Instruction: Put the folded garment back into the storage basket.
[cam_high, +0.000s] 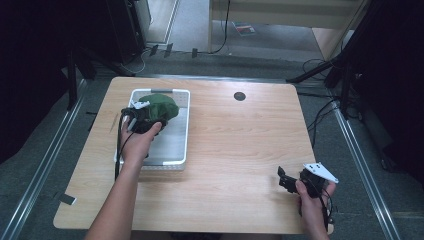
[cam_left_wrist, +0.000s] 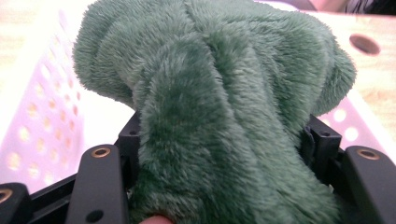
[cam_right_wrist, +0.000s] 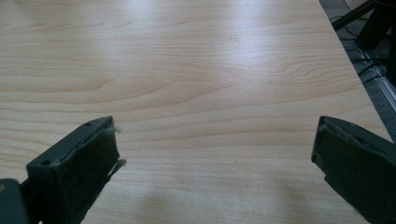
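I judge the job, getting the green plush cloth into the white basket, to be most of the way through. My left gripper sits over the near-left part of the basket with the cloth bunched just ahead of it, at the basket's far end. Whether the cloth already rests on the basket floor or hangs a little above it I cannot tell from above. What is left, as I read it, is to let go of the cloth and lift my left hand clear.

In the left gripper view the green plush cloth is packed between my two black jaws, which stand apart only by the thickness of the fold they squeeze, so my left gripper is clamped on the cloth. The pile swells up and forward from the jaws, and the perforated wall of the white basket runs past on the left of them, close by.

My right gripper plays no part just now. It waits well apart from the basket, near the table's front right corner, in my right hand. In the right gripper view its jaws stand wide apart with nothing between them but bare wooden table; a few stray fibres cling to one pad.
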